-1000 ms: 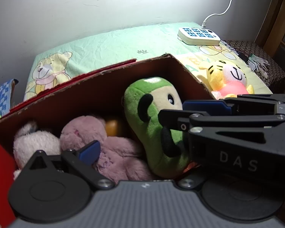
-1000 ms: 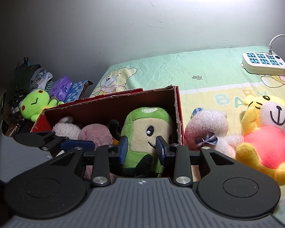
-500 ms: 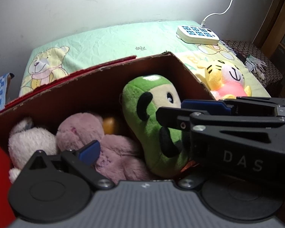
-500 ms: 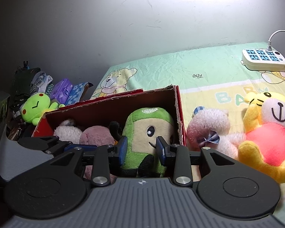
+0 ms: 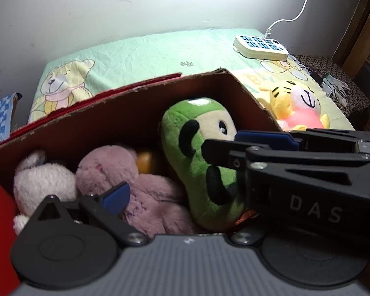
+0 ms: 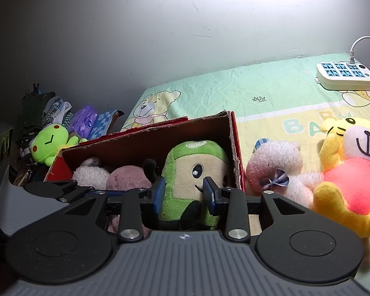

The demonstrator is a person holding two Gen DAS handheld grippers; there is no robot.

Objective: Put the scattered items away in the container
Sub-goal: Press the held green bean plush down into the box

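A red cardboard box (image 6: 235, 148) (image 5: 125, 106) stands on the bed and holds a green plush (image 6: 197, 170) (image 5: 199, 148), a mauve plush (image 5: 125, 172) and a pale pink plush (image 5: 42, 180). My right gripper (image 6: 184, 192) is over the box's near side, its blue pads either side of the green plush with small gaps, jaws part open. It crosses the left wrist view from the right. My left gripper (image 5: 160, 194) is open over the mauve plush. A pink bear (image 6: 273, 170) and a yellow tiger plush (image 6: 352, 165) (image 5: 298, 106) lie right of the box.
A white power strip (image 6: 345, 76) with its cable lies at the bed's far right. A lime green frog plush (image 6: 49, 143), purple and blue packs and clothes pile up left of the bed. The wall stands behind the bed.
Both views have shifted slightly; the box and plush sit a little nearer and lower in frame. The right jaws keep the same gap around the green plush.
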